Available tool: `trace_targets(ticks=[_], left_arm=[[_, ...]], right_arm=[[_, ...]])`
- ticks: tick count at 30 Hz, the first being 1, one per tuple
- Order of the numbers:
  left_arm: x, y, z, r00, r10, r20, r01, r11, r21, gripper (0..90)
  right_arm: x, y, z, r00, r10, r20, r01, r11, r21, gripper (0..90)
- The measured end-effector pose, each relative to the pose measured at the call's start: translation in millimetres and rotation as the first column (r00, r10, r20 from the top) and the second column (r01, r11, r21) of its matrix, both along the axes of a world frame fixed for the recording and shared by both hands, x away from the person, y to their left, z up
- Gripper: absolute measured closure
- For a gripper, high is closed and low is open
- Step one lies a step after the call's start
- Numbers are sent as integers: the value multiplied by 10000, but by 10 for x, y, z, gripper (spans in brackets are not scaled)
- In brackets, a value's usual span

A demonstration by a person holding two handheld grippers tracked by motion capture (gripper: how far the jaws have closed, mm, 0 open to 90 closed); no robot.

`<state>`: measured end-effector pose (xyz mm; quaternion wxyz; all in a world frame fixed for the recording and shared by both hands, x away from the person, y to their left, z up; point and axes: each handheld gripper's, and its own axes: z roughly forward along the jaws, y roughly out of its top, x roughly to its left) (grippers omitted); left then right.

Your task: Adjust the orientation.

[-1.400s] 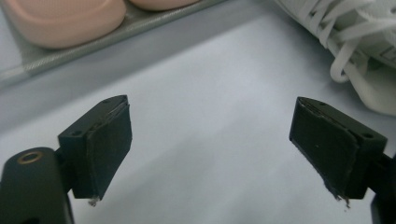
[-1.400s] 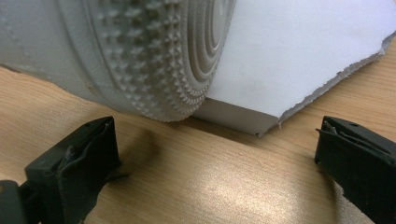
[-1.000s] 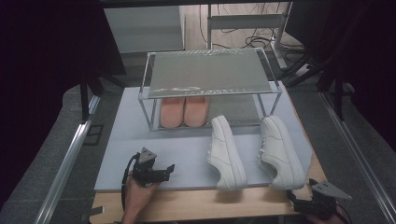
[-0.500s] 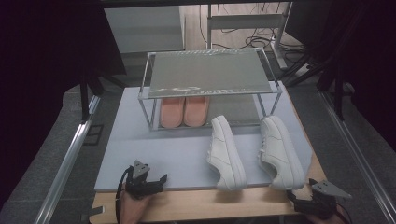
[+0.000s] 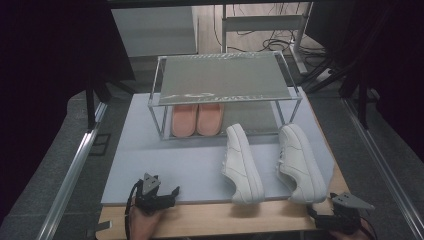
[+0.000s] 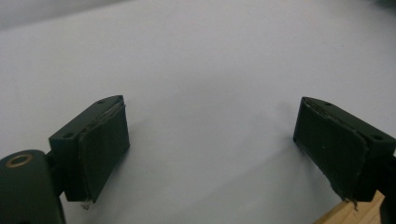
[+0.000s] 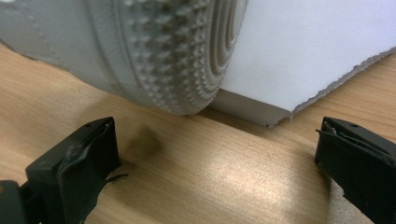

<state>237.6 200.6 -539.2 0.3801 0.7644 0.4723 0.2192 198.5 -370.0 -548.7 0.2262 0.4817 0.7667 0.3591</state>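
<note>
Two white sneakers lie on the pale mat [image 5: 165, 165]: one [image 5: 242, 163] in the middle, one [image 5: 300, 163] at the right, toes over the mat's front edge. A pair of pink slippers [image 5: 197, 119] sits under the metal rack [image 5: 222, 80]. My left gripper [image 5: 167, 196] is open at the mat's front left edge; in the left gripper view [image 6: 212, 154] nothing lies between its fingers. My right gripper [image 5: 336, 216] rests at the front right corner, open [image 7: 217, 163], facing the toe of the right sneaker [image 7: 154, 51] over the wooden table [image 7: 210, 186].
The rack stands at the back of the mat with a flat mesh top. Aluminium rails [image 5: 75, 170] run along both sides of the table. A strip of bare wood [image 5: 225, 220] lies in front of the mat.
My left gripper has drawn back toward the front edge of the table, away from the mat's middle. The right gripper and the shoes stayed put.
</note>
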Motion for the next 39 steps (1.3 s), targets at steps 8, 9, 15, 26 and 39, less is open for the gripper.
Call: trace_targets(ticks=[8,9,15,26,39], left_arm=[[-1,-2,0,10000,15,7,-15,10000,11,100],[-1,-2,0,10000,19,8,-19,10000,9,101],[-1,-2,0,10000,25,9,-25,10000,14,101],[0,-7,0,10000,68,8,-68,10000,18,103],[1,-11,0,9999,103,10,-103,9999,12,103]], right_arm=[[-23,31,93,9994,273,-226,-274,9996,-42,0],[-27,34,111,9992,317,-243,-317,9995,20,0],[-48,37,207,9987,385,-322,-372,9985,408,0],[-82,36,353,9951,806,-577,-771,9951,612,0],[-93,46,640,9964,711,-467,-676,9951,723,61]])
